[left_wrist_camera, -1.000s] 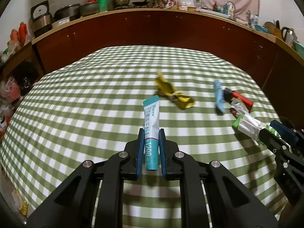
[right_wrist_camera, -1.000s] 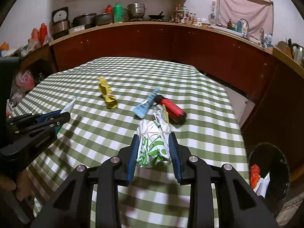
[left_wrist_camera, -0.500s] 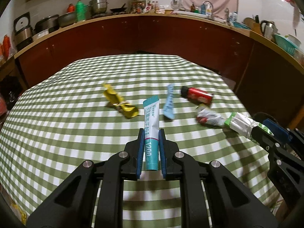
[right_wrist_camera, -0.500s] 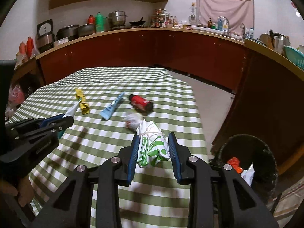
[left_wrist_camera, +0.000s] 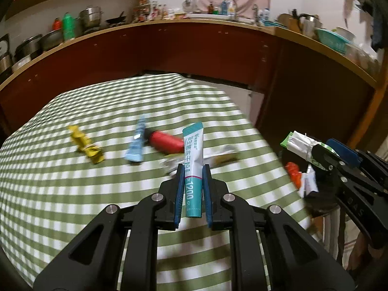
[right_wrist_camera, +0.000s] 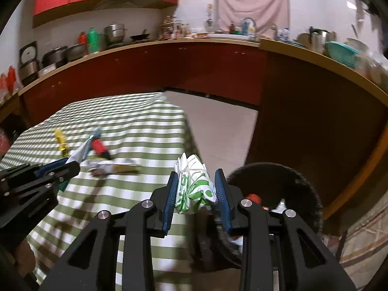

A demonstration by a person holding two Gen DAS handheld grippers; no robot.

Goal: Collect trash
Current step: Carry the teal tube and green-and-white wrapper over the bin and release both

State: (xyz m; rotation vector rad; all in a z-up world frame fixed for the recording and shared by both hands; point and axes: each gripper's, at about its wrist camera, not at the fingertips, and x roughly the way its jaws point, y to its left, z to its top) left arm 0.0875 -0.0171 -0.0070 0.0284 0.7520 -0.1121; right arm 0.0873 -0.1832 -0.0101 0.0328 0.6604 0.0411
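Pots and a green bottle line the counter.

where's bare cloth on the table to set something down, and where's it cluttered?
Free: the near checked tablecloth left of the left tongs, and the far strip behind the litter. Crowded: the mid row of yellow wrapper, blue wrapper, red can and crumpled scraps toward the bin-side edge.

The tabletop has a green and white checked cloth. The tube is teal and white. The wrapper is yellow, the packet light blue, the can red. The bag is white with green marks. The bin is black. Both claws are black with blue pads.
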